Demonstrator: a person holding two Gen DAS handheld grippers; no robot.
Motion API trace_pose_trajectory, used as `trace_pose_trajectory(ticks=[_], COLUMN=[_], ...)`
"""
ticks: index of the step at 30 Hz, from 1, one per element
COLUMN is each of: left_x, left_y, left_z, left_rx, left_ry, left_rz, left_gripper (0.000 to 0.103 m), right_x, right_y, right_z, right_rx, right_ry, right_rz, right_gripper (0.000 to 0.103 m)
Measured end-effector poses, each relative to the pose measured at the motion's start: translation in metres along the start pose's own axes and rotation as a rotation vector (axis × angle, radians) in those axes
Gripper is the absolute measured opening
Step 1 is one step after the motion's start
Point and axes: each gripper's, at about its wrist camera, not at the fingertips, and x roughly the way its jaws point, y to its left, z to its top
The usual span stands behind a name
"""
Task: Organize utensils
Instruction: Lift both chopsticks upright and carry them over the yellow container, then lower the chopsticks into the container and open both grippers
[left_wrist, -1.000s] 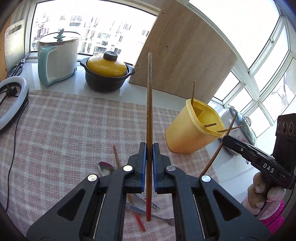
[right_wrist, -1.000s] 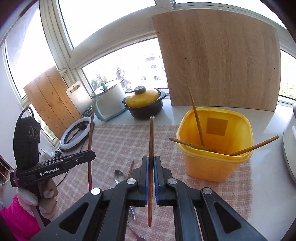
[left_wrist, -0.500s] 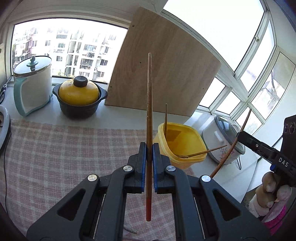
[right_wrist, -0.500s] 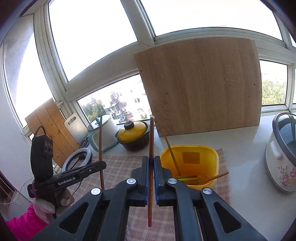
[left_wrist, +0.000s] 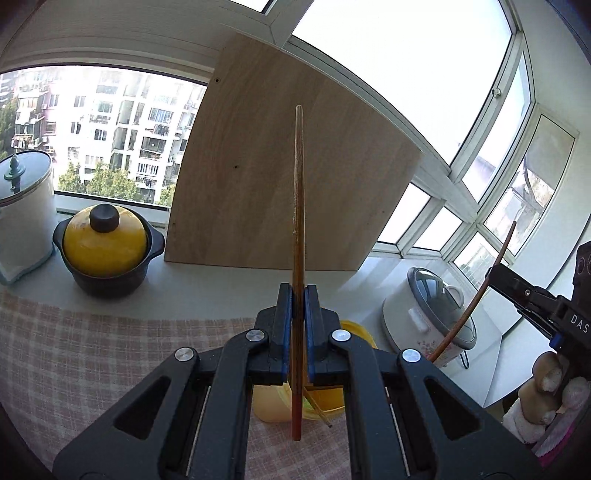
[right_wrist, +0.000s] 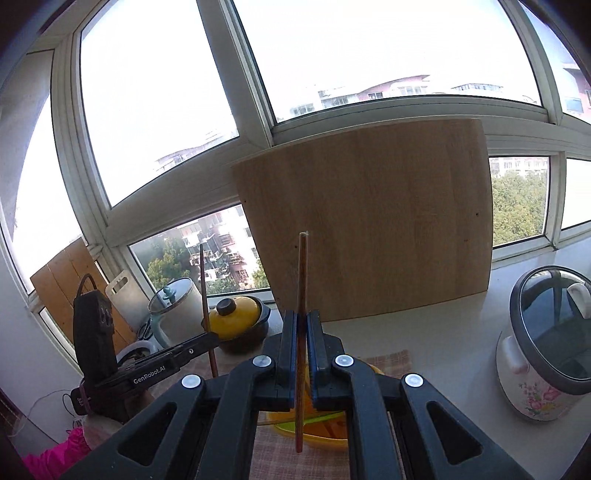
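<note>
Chopsticks: two slim brown wooden sticks with reddish lower ends are being carried, one in each gripper, above the yellow plastic utensil tub (left_wrist: 351, 400).
Left tongs: the left gripper (left_wrist: 298, 325) is pinching the left-hand chopstick (left_wrist: 298, 229) low on its length, blue pads pressed flat on both sides, the stick standing upright between them.
Right tongs: the right gripper (right_wrist: 303, 345) is clamping the right-hand chopstick (right_wrist: 302, 280) the same way, with most of the stick rising above the jaws and a short red tip hanging below.
Tub: it is sitting on the pink checked cloth (left_wrist: 74, 362), mostly hidden under both sets of jaws; thin sticks are already lying inside it.
Handling: each stick is looking light and rigid, so weight is no worry; the round, smooth shaft is likely to pivot or slide between flat pads if knocked.
Grip point: holding near the lower third is leaving a long lever above, so a bump against the tub rim could swing it; a hold nearer the middle would be steadier.
Nearby: a white rice cooker with floral print (right_wrist: 543, 347) and a leaning pale wooden board (right_wrist: 369, 221) are standing well clear of both sticks.
</note>
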Motion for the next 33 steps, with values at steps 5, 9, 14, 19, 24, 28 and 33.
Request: trace_pose_trajectory(ticks=[5,9,14,19,24,28,33], left_x=[0.021,0.038,0.057,0.07,0.071,0.065,0.056], left_y=[-0.002,-0.007,-0.011,-0.008,-0.008,-0.009,-0.007], left_z=[0.005,0.003,-0.003,-0.01,-0.017,-0.021,-0.024], left_rx=[0.001,0.023,0.056,0.063,0.076,0.087,0.095], left_ry=[-0.01,-0.008,-0.001,0.025,0.044,0.06,0.072], left_rz=[-0.011,-0.012,-0.009,-0.008,-0.013,-0.016,-0.014], left_gripper=[0.004,0.004,0.004,0.004,0.004,0.004,0.004], right_x=[0.009,0.024,0.04,0.05,0.057,0.063,0.069], right_y=[-0.007,-0.015,-0.025,-0.034,-0.037,-0.036,-0.036], right_z=[0.006,0.004,-0.005,-0.018,-0.027,-0.033,-0.044], right_rx=[-0.004,0.004,0.027,0.051,0.051,0.048,0.049], right_ry=[-0.013,0.011,0.056,0.097,0.129,0.154,0.184], right_rz=[-0.041,-0.057,-0.065,-0.066,-0.066,-0.061,-0.057], right_gripper=[0.003,0.003,0.003,0.003,0.003,0.003,0.003])
